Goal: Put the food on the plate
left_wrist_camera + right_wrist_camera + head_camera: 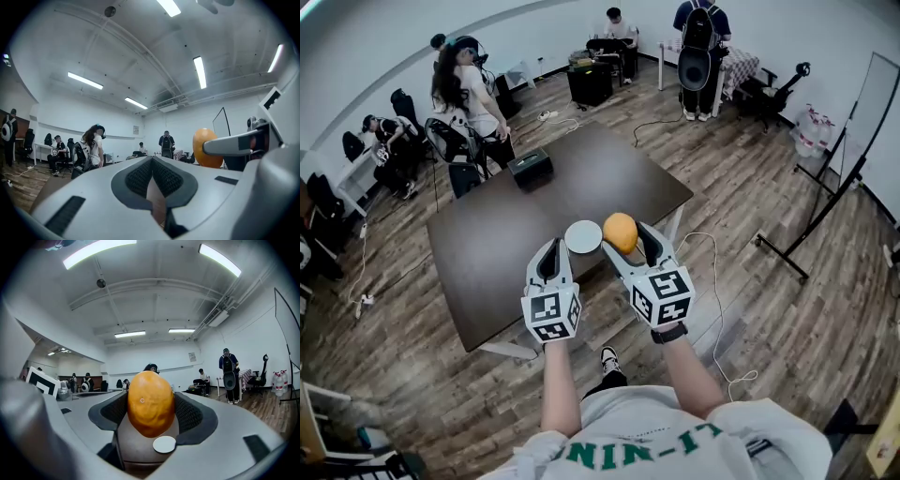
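From where I stand, the job is about half done. The food is picked up, but the plate (583, 236) is bare. It is a small white round one, lying alone near the near edge of the dark bench (497, 253). The right tool (630, 240) grips the fruit (150, 403) between its two dark ribbed pads, one on each flank, and holds it level in the air in front of the person. In the head view the fruit shows just to the right of the plate. In the right gripper view the plate shows small and below the fruit, so I judge the fruit is raised above the bench and not yet over the plate. What is left is to bring it over, lower it onto the white disc and let go. The left tool (551, 246) is empty, its pads closed together, and it is held level beside the other. The fruit is egg-shaped and orange-yellow, paler at the top and deeper orange lower down. Its skin is smooth with a slight shine, and a small stem dimple faces the camera. It could be a mango, though I cannot be sure. Being round and smooth, it may roll on so small a plate.
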A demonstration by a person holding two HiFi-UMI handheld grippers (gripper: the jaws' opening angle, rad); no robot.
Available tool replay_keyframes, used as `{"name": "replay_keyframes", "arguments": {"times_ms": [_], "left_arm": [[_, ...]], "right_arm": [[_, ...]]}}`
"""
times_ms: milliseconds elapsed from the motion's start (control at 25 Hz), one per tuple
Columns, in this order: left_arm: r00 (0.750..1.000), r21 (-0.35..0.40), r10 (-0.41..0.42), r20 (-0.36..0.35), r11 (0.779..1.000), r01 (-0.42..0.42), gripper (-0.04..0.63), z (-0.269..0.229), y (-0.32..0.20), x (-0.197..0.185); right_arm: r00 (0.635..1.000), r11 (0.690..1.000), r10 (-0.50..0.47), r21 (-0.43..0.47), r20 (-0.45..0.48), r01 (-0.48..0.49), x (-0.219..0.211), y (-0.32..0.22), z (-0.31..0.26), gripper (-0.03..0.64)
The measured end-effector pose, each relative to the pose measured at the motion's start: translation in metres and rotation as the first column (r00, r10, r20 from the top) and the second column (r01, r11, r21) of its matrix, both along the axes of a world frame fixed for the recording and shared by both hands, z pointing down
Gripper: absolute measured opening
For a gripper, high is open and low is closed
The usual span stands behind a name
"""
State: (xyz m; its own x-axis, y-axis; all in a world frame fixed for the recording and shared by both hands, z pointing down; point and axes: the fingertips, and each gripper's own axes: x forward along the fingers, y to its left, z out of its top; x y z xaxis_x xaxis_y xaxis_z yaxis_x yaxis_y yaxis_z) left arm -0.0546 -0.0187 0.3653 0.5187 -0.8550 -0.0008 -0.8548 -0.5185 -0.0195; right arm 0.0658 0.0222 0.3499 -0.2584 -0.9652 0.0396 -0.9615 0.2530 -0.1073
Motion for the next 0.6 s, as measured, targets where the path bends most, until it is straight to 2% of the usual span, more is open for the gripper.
{"name": "replay_keyframes", "arguments": {"times_ms": [320, 600], "left_arm": [[1.0, -0.021, 0.017, -0.026, 1.0, -0.017, 0.012, 0.006, -0.124, -0.012], [0.999, -0.028, 0.049, -0.021, 0.998, -0.049, 0.012, 0.006, -0.192, -0.015]], "right_arm": [[1.0, 1.0, 0.005, -0.02, -0.008, -0.005, -0.017, -0.115, 0.008, 0.327], [1.0, 0.998, 0.014, -0.059, 0.001, -0.014, -0.019, -0.192, 0.015, 0.327]]}}
